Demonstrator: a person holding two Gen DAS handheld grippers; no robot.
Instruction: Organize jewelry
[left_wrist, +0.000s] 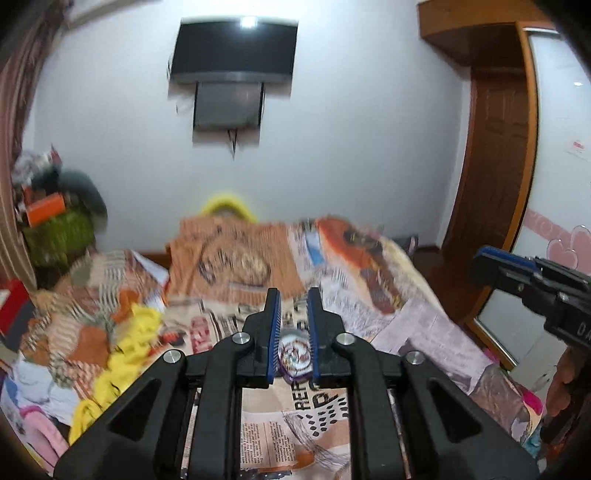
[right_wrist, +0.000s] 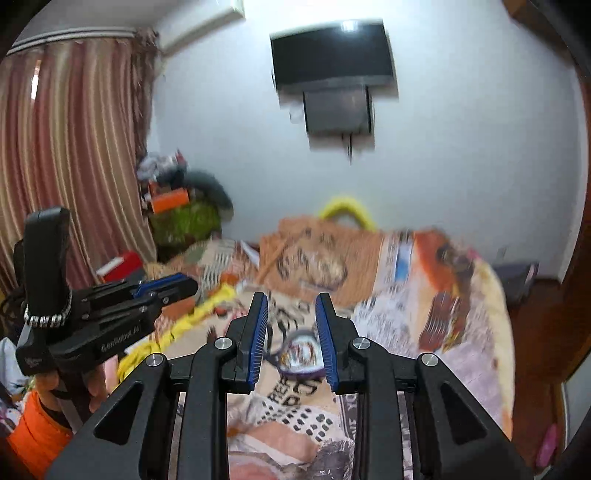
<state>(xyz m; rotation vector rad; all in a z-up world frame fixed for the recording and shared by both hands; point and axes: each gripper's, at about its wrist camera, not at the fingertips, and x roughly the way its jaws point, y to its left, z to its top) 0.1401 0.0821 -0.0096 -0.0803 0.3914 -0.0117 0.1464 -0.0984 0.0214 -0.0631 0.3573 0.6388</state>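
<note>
A small round jewelry case (left_wrist: 294, 356) with a clear lid and purple rim lies on the patterned bedspread. In the left wrist view it shows between the bases of the blue pads of my left gripper (left_wrist: 292, 304), whose jaws stand a little apart; whether they touch it I cannot tell. In the right wrist view the same case (right_wrist: 301, 354) lies on the bed between and beyond the open fingers of my right gripper (right_wrist: 291, 308). The left gripper (right_wrist: 162, 286) shows at the left there, the right gripper (left_wrist: 495, 264) at the right edge of the left view.
The bed (left_wrist: 424, 332) is covered with a printed spread, a yellow cloth (left_wrist: 129, 343) and clothes at the left. An orange-brown bag (left_wrist: 236, 254) with a yellow handle stands at the far end. A TV (left_wrist: 234, 44) hangs on the wall. A wardrobe (left_wrist: 554, 184) stands right.
</note>
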